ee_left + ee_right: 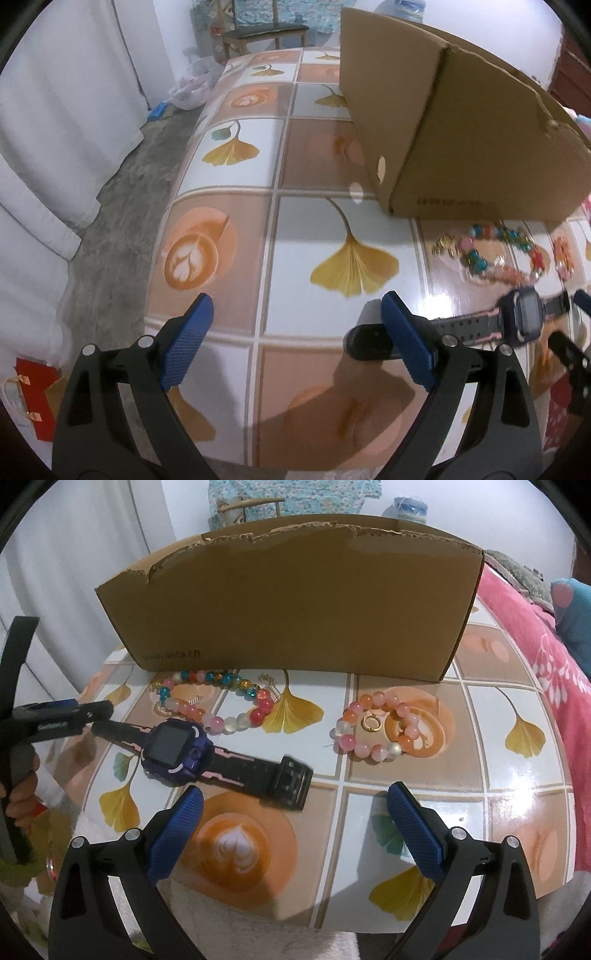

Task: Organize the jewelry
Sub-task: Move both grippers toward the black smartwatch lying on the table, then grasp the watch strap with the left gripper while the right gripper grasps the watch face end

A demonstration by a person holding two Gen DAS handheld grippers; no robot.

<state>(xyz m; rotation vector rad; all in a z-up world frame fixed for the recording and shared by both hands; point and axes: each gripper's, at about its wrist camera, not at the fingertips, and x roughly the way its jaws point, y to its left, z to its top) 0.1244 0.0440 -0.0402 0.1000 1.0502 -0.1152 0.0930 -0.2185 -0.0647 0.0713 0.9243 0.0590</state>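
A purple and black watch (pixel 173 751) lies flat on the patterned table, just beyond my open right gripper (pixel 295 808). Behind it lie a multicoloured bead bracelet (pixel 221 701) and a pink bead bracelet (pixel 373 731) with a gold ring (pixel 370 722) inside it. A cardboard box (pixel 291 602) stands behind them. My left gripper (pixel 297 317) is open and empty; the watch strap (pixel 369 341) lies just behind its right finger. The left gripper also shows at the left of the right wrist view (pixel 62 716). The watch (pixel 524 317) and the multicoloured bracelet (pixel 495 254) show at the right of the left wrist view.
The cardboard box (pixel 461 125) stands at the back of the table. The table edge (pixel 166 206) drops to a grey floor on the left. A pink patterned cloth (pixel 535 646) lies at the right. A chair (pixel 266 33) stands behind the table.
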